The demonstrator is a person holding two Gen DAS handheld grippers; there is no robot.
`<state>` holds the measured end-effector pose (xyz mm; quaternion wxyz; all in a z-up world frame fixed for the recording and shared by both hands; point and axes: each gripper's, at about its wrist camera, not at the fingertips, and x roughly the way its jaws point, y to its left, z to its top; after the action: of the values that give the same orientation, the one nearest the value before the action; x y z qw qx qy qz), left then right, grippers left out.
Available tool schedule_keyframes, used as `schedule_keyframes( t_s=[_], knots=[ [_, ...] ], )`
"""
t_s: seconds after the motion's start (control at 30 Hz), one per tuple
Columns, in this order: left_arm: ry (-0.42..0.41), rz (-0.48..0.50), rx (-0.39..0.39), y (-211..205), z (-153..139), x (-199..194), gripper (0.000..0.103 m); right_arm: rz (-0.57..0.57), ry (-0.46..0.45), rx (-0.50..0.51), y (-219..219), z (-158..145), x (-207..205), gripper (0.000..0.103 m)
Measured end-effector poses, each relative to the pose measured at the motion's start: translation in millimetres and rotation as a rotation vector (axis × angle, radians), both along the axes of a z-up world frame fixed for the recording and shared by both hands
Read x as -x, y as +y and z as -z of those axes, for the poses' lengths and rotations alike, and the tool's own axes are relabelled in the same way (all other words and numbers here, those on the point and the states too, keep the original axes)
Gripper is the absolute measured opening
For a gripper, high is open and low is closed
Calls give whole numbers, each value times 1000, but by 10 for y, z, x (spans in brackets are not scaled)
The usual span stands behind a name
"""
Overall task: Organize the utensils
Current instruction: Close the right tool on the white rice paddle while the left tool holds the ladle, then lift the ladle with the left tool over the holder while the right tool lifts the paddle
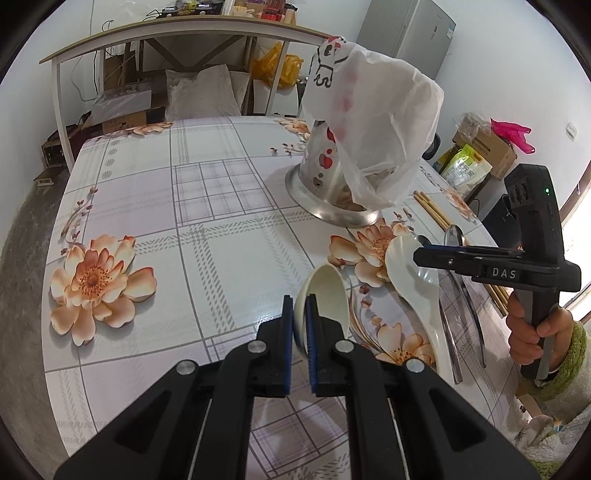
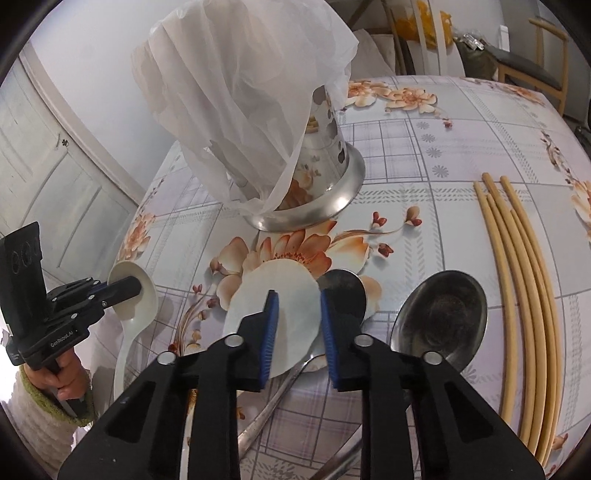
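My left gripper (image 1: 300, 308) is shut on the bowl rim of a white ceramic spoon (image 1: 328, 295), held just above the table; it also shows in the right wrist view (image 2: 129, 291). My right gripper (image 2: 298, 317) is open, hovering over a second white spoon (image 2: 273, 314) and a small metal spoon (image 2: 343, 291), holding nothing. It shows in the left wrist view (image 1: 421, 256) above that white spoon (image 1: 410, 273). A large metal spoon (image 2: 439, 314) and several tan chopsticks (image 2: 524, 295) lie to the right. A steel utensil holder (image 2: 321, 192) under a white plastic bag (image 2: 243, 96) stands behind.
The table wears a floral plaid cloth (image 1: 207, 236). A wooden desk (image 1: 155, 33), cushions, a grey fridge (image 1: 417, 33) and boxes (image 1: 484, 151) stand beyond the table. A chair (image 2: 532, 70) stands at the far right.
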<state>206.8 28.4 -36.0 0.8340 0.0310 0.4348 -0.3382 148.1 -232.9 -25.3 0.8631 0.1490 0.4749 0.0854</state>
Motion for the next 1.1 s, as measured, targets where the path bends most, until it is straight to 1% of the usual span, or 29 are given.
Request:
schedule_keyframes(
  t_s=[0.13, 0.17, 0.3, 0.47, 0.67, 0.87, 1.1],
  knots=[
    [1, -1, 1, 1, 2, -7, 6, -11, 8, 6, 22, 13, 1, 13],
    [2, -1, 1, 0, 4, -8, 6, -14, 9, 7, 28, 15, 4, 9],
    [5, -3, 1, -2, 5, -13, 6, -21, 5, -2, 33, 11, 18, 7],
    [5, -7, 4, -7, -4, -11, 6, -38, -27, -33, 47, -107, 63, 2],
    [-12, -7, 4, -39, -78, 25, 6, -46, -74, -47, 41, -298, 131, 0],
    [-36, -18, 4, -62, -214, 79, 6, -38, -123, -65, -3, -492, 247, 0],
    [-62, -35, 0, -112, -359, 171, 6, -32, -172, -95, -69, -646, 399, 0]
  ],
)
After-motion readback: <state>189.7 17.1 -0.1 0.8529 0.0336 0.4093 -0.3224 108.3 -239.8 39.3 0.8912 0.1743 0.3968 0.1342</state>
